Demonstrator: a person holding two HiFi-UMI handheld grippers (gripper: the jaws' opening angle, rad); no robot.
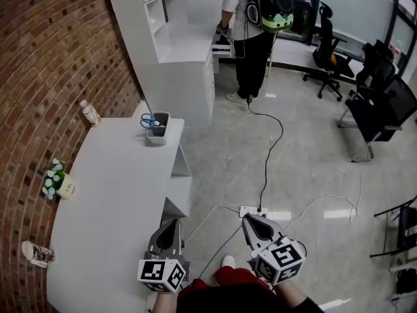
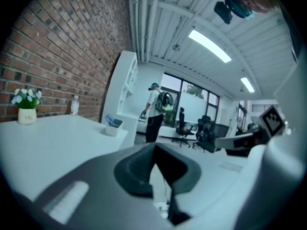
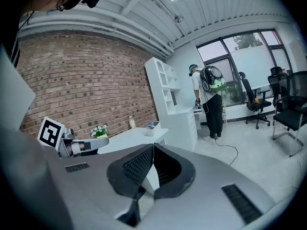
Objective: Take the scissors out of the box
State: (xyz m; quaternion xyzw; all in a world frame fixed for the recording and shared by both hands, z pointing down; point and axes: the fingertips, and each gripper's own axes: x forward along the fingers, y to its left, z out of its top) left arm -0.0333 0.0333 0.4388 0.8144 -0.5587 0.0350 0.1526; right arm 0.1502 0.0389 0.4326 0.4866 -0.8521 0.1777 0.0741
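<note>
Blue-handled scissors (image 1: 149,120) stand in a small grey box (image 1: 159,130) on the long white surface (image 1: 111,194). Well apart from that box, the left hand-held gripper (image 1: 172,225) and the right hand-held gripper (image 1: 249,222) are both clenched tight, with nothing between their jaws.

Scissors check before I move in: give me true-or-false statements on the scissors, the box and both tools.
1. The scissors stand in the box. True.
2. The left tool holds the scissors. False: it is shut on nothing, at the table's near end.
3. The box sits at the table's far end. True.
4. The flowers touch the box. False: they stand by the brick wall, well apart from it.
5. The right tool is open. False: it is shut and empty.
</note>
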